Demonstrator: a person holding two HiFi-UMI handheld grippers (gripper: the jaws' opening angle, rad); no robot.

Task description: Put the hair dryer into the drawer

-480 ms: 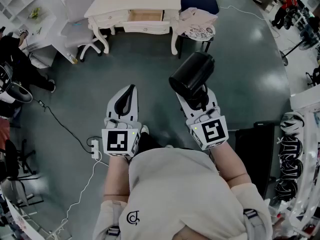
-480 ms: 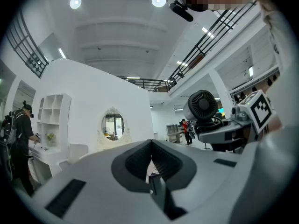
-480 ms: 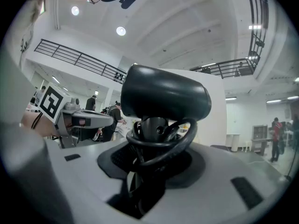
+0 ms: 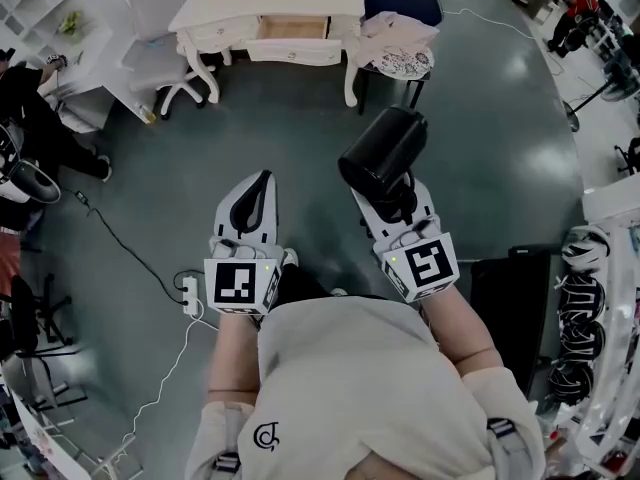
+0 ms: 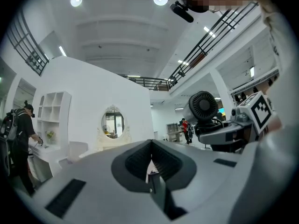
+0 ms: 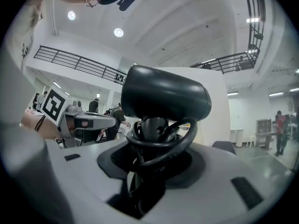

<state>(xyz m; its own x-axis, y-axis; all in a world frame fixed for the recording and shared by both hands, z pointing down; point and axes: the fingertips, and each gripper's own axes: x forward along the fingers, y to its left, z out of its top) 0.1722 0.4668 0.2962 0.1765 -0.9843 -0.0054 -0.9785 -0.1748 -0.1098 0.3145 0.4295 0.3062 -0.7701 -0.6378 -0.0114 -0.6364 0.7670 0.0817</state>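
A black hair dryer (image 4: 383,154) with its cord looped round the handle is held upright by my right gripper (image 4: 392,200), whose jaws are shut on the handle. In the right gripper view the hair dryer (image 6: 164,98) fills the middle, its coiled cord (image 6: 161,143) lying between the jaws. My left gripper (image 4: 254,196) is shut with nothing in it; in the left gripper view its jaws (image 5: 150,158) meet at the tip. Far ahead stands the cream dressing table (image 4: 270,13) with its middle drawer (image 4: 291,30) pulled open. Both grippers hang level over the floor, well short of the table.
A grey chair (image 4: 160,56) stands left of the table and a dark stool with a patterned cloth (image 4: 398,46) to its right. A power strip and white cable (image 4: 189,295) lie on the floor at my left. A person (image 4: 30,128) is at the far left. Racks of gear (image 4: 590,318) line the right.
The dressing table and stool sit slightly lower in the head view than before. Both grippers keep their places in the picture and the hair dryer stays gripped.
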